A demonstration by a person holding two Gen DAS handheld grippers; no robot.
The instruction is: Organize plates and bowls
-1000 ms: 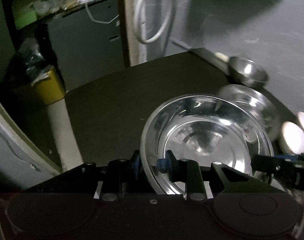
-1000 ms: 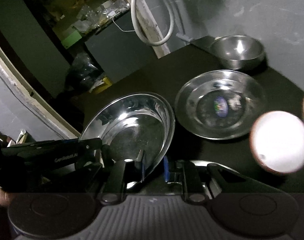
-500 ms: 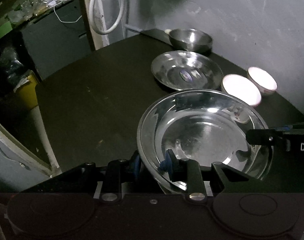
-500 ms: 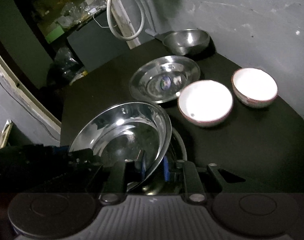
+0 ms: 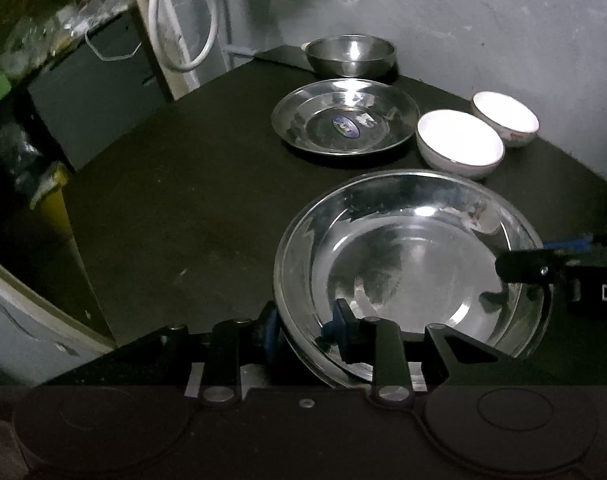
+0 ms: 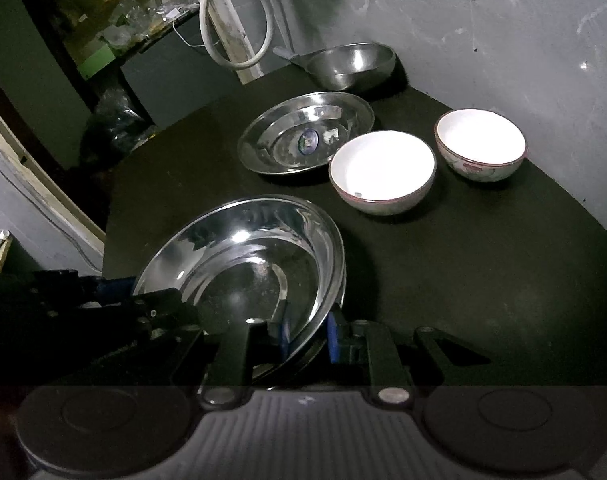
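Both grippers hold a large steel plate (image 5: 403, 264) (image 6: 243, 264) low over the black table (image 5: 183, 200). A double rim shows along its edge, as of a second plate under it. My left gripper (image 5: 303, 326) has its blue pads on either side of the near-left rim, and its jaws are opening. My right gripper (image 6: 307, 336) is shut on the opposite rim, and its finger (image 5: 543, 268) shows in the left wrist view. Behind lie a smaller steel plate (image 5: 345, 120) (image 6: 303, 136), a steel bowl (image 5: 351, 54) (image 6: 351, 64) and two white bowls (image 5: 459, 144) (image 5: 505, 118).
A grey wall closes the back and right of the table (image 6: 463, 280). The nearer white bowl (image 6: 383, 168) sits just beyond the held plate. A white cable (image 5: 183, 40) hangs at the back left. A yellow bin (image 5: 55, 200) stands on the floor past the left edge.
Both grippers have carried the large plate back from the other dishes toward the table's near side. The smaller plate and bowls now lie farther off. Both grips look the same.
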